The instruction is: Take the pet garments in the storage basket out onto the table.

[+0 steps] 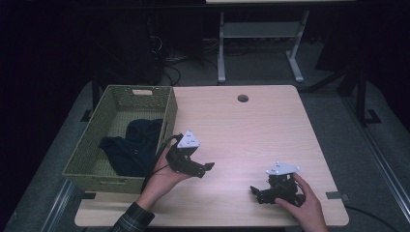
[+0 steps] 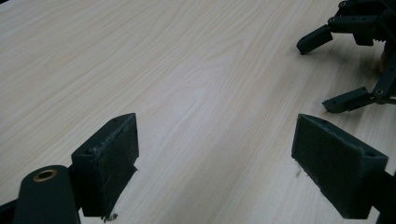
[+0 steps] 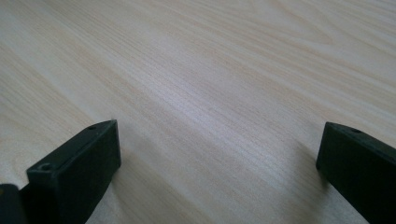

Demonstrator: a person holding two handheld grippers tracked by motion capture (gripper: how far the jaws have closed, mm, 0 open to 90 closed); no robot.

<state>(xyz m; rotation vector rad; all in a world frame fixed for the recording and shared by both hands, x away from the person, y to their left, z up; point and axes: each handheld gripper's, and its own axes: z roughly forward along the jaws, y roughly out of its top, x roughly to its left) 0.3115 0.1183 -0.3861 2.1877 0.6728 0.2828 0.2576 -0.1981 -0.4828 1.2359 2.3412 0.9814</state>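
Resting low over a pale wooden surface (image 1: 251, 130), two black hand-held grippers are each held by one of a person's hands. The left hand-held gripper (image 1: 205, 168) sits just right of a green woven basket (image 1: 167, 113) that stands at the surface's left edge, and a grey three-cornered plate tops it; the left hand (image 1: 162, 181) cups it from below, with a plaid sleeve (image 1: 130, 220) showing at the bottom edge of the high view. In the left gripper view its jaws stand spread wide with nothing between them but bare wood grain (image 2: 196, 93). The right hand-held gripper (image 1: 256, 192) lies near the front right corner of the surface, well apart from the left one, gripped by the right hand (image 1: 302, 205); the right gripper view shows its jaws also spread wide over bare wood (image 3: 210, 93). The left gripper view catches the right hand-held gripper (image 2: 327, 70) at its upper right, jaws parted, tips close to the wood. Inside the basket lies a dark crumpled cloth (image 1: 133, 145), possibly a garment, though the dim light makes it hard to tell. A round cable hole (image 1: 242, 98) sits near the far edge of the surface.
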